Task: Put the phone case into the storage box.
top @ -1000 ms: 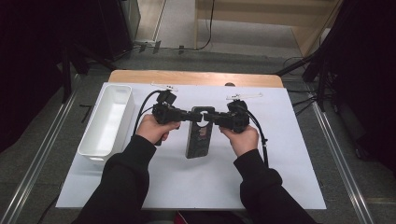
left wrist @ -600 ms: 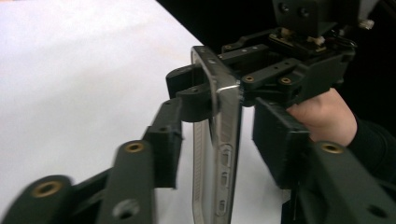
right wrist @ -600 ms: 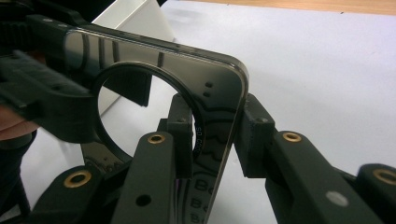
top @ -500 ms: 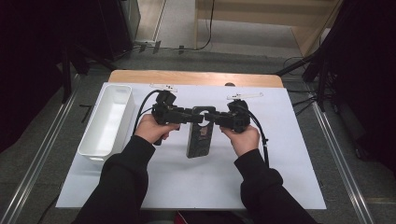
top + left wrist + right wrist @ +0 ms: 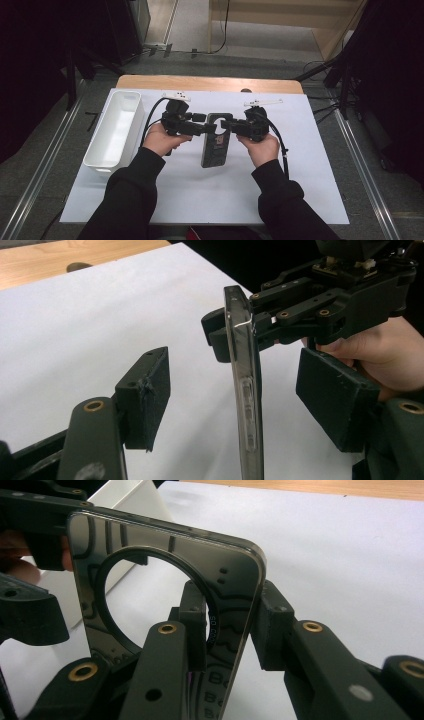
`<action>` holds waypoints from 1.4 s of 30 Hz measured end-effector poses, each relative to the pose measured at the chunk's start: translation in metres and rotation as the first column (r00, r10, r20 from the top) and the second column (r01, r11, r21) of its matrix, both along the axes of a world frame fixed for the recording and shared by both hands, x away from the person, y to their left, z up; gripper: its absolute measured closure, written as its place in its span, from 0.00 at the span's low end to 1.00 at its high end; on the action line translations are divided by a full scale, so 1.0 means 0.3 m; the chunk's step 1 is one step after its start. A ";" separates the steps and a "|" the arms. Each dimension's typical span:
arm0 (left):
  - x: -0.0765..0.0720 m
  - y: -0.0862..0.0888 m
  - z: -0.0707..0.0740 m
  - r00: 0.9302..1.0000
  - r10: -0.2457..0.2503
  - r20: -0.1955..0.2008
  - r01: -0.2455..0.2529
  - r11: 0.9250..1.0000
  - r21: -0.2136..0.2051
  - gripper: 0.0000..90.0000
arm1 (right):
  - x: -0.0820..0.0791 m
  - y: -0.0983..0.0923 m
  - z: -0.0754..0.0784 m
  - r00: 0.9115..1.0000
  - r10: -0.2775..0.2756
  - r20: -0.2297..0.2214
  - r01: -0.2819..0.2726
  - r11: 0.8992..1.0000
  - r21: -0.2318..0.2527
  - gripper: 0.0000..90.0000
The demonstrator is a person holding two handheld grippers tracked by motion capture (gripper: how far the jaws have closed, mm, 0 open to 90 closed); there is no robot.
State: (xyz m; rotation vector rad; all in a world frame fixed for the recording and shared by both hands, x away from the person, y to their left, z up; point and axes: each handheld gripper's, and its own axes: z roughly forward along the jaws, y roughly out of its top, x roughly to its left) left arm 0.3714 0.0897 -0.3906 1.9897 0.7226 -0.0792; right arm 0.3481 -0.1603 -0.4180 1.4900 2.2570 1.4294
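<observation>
Dark phone case [image 5: 216,141]: held upright on edge above the white-covered surface [image 5: 210,200], clamped by the right hand-held gripper [image 5: 226,124]. Left hand-held gripper [image 5: 210,128]: jaws just opened, case flanked untouched by both pads.

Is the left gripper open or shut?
Open. The left gripper has just been opening; its pads stand clear of the phone case between them.

Even overhead light is falling on the white sheet [image 5: 200,195] while the surrounding room is staying dim; soft glare is streaking the phone case [image 5: 165,595], and nearby tongs are blurring slightly.
</observation>
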 end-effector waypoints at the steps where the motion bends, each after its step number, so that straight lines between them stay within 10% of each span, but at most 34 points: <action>1: -0.001 0.000 0.001 1.000 0.005 0.006 -0.005 1.000 0.002 0.33 | 0.000 0.000 0.000 1.000 -0.007 -0.001 0.007 1.000 -0.002 0.77; 17: -0.036 0.019 -0.015 0.990 0.135 0.040 -0.137 0.990 0.032 0.33 | 0.006 0.007 0.002 0.999 -0.040 -0.001 0.040 0.999 -0.018 0.77; 42: -0.047 0.005 -0.023 0.932 0.350 0.091 -0.359 0.928 0.101 0.36 | 0.035 0.120 0.019 0.996 -0.091 0.012 0.092 0.992 -0.082 0.77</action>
